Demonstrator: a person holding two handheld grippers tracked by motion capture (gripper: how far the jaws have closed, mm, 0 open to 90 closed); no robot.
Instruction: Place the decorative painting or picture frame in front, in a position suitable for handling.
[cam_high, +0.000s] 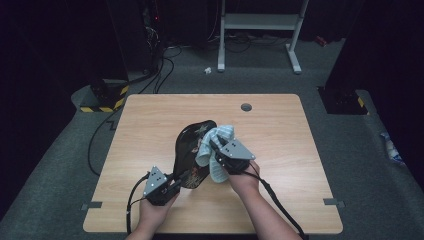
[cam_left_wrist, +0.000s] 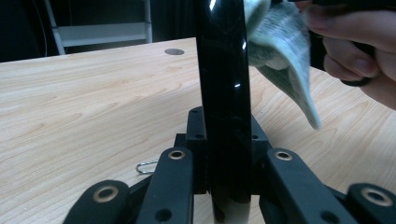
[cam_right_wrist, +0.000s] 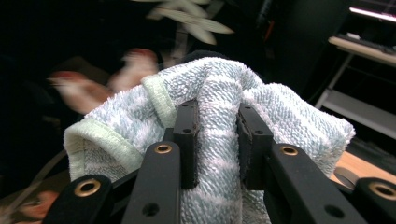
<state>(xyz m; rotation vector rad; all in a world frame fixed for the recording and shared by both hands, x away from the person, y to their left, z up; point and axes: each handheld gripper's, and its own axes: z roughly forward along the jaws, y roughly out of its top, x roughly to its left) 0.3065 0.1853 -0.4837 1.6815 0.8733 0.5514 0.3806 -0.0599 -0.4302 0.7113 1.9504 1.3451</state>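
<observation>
A glossy black tray (cam_high: 190, 150) with a flower pattern stands tilted on edge over the middle of the table. My left gripper (cam_high: 176, 182) is shut on its near rim; in the left gripper view the tray's black edge (cam_left_wrist: 223, 93) rises straight up between the jaws of my left gripper (cam_left_wrist: 223, 163). My right gripper (cam_high: 216, 146) is shut on a pale blue-and-white towel (cam_high: 212, 147) and presses it against the tray's patterned face. In the right gripper view the towel (cam_right_wrist: 219, 140) is bunched between the jaws of my right gripper (cam_right_wrist: 217, 140), with the tray's flowers (cam_right_wrist: 140, 65) blurred behind.
The wooden table (cam_high: 150, 125) has a round cable hole (cam_high: 246, 107) near its far edge. A small metal clip (cam_left_wrist: 147, 166) lies on the wood beside my left jaws. A white frame (cam_high: 260, 22) stands on the floor beyond the table.
</observation>
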